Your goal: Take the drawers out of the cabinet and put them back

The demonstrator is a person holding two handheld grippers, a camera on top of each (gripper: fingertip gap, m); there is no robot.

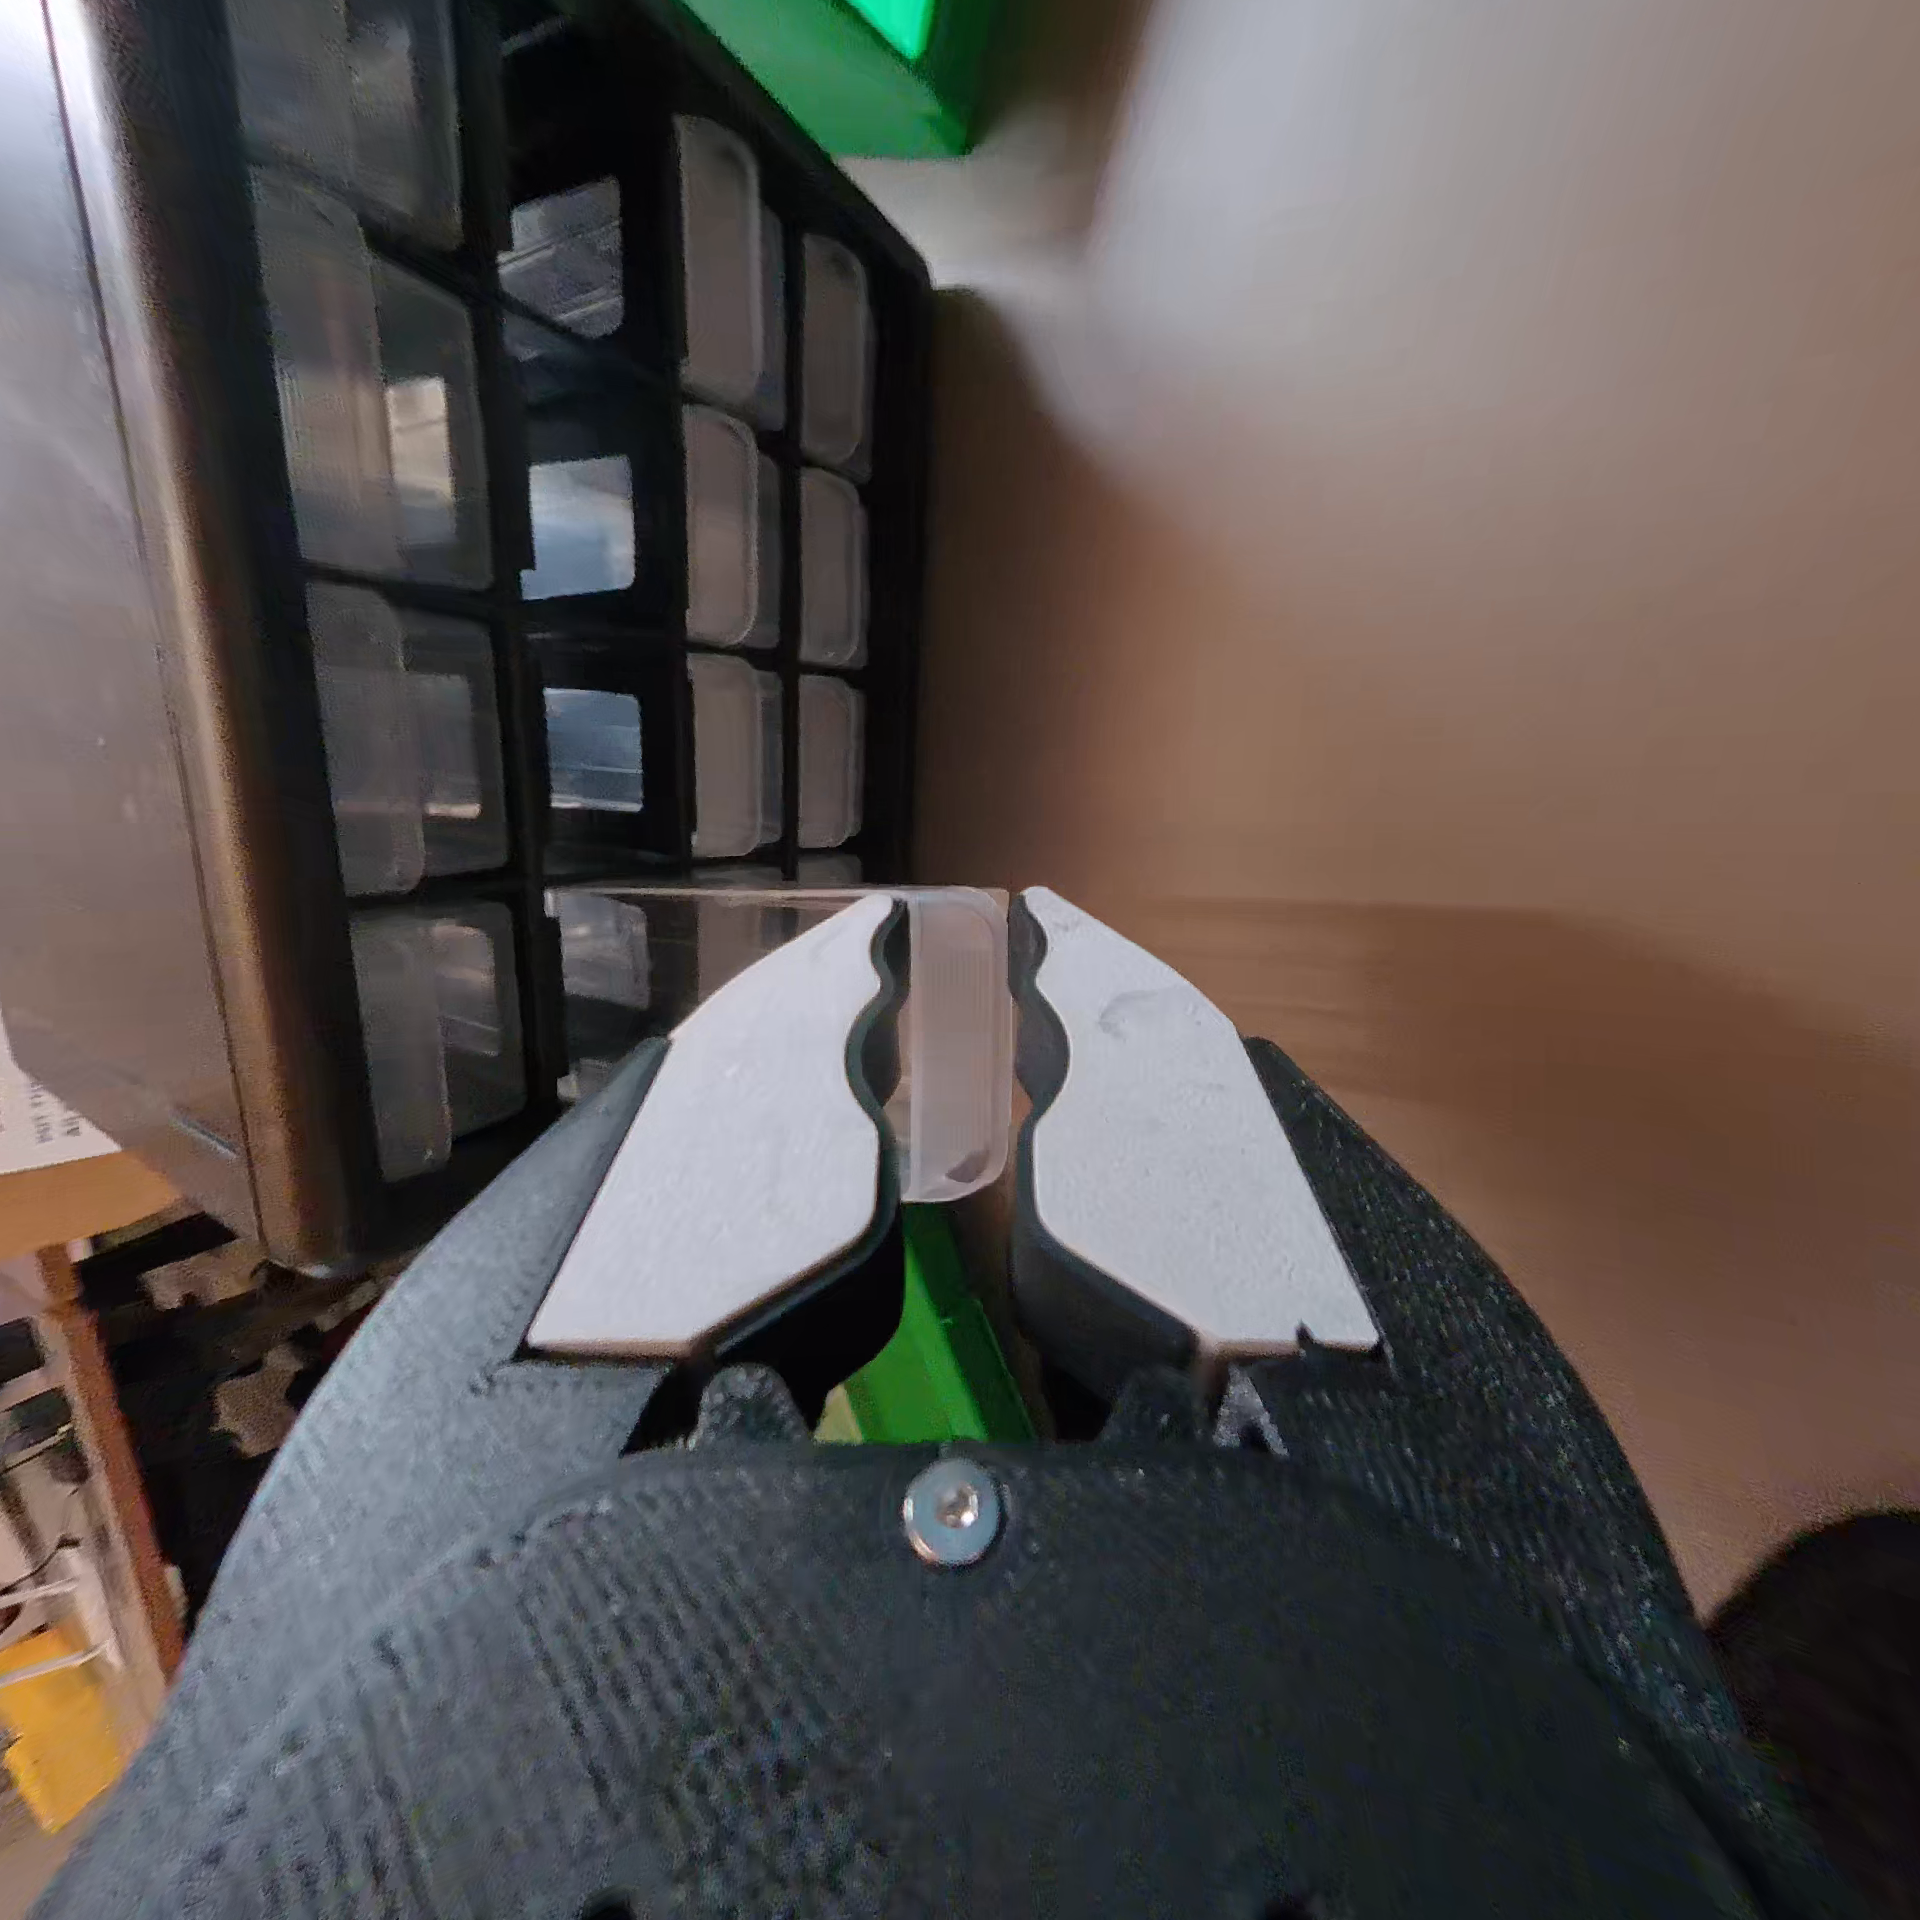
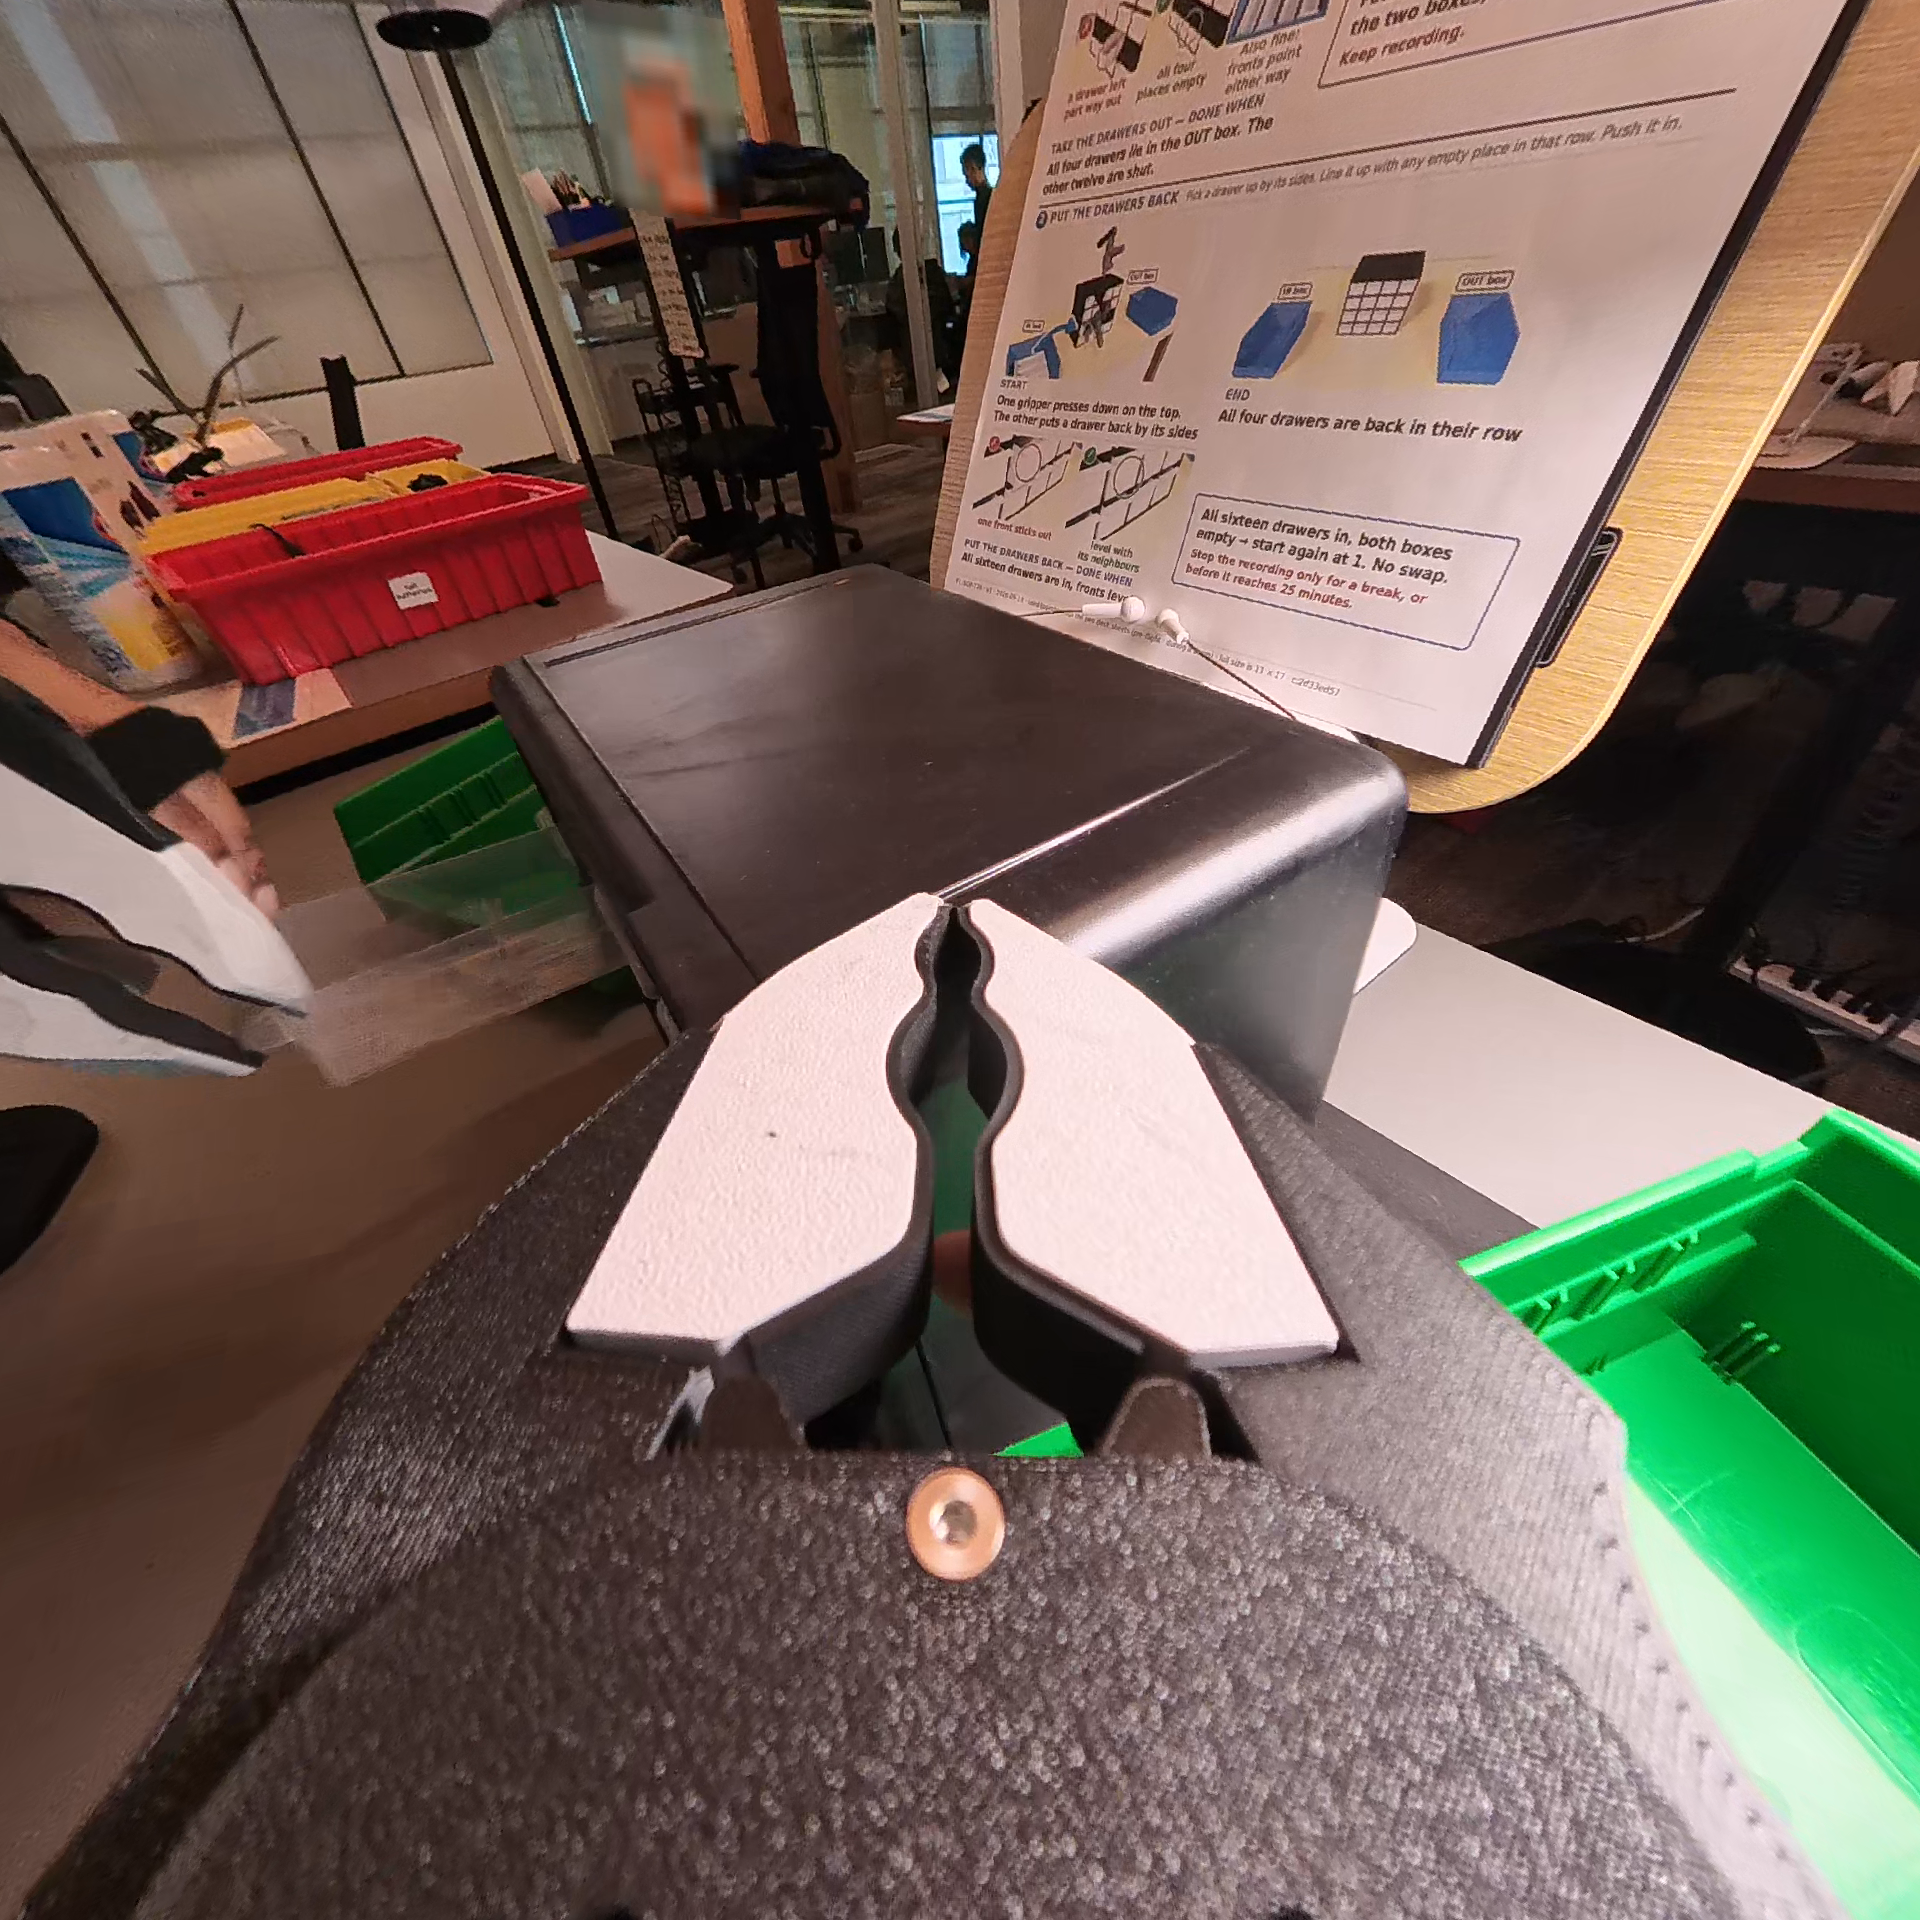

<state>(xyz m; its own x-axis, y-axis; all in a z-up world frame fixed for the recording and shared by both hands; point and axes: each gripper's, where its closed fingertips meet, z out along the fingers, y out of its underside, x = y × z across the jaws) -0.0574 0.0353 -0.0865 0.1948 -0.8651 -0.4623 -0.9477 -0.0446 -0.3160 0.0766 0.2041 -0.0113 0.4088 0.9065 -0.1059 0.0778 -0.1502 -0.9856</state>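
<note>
The black cabinet (image 1: 516, 540) of small clear drawers fills the left of the left wrist view, which is turned on its side. My left gripper (image 1: 956, 914) is shut on the frosted handle (image 1: 956, 1049) of a clear drawer (image 1: 717, 935) that sticks partly out of its slot. In the right wrist view my right gripper (image 2: 954, 912) is shut and empty, its tips on the front edge of the cabinet's top (image 2: 883, 748). There the left gripper (image 2: 135, 966) and the drawer (image 2: 436, 987) show blurred at the left.
A green bin (image 2: 1766, 1351) stands right of the cabinet and another green bin (image 2: 457, 821) left of it. An instruction board (image 2: 1351, 364) leans behind the cabinet. Red and yellow bins (image 2: 384, 582) sit on a far table. A person's hand (image 2: 208, 821) holds the left gripper.
</note>
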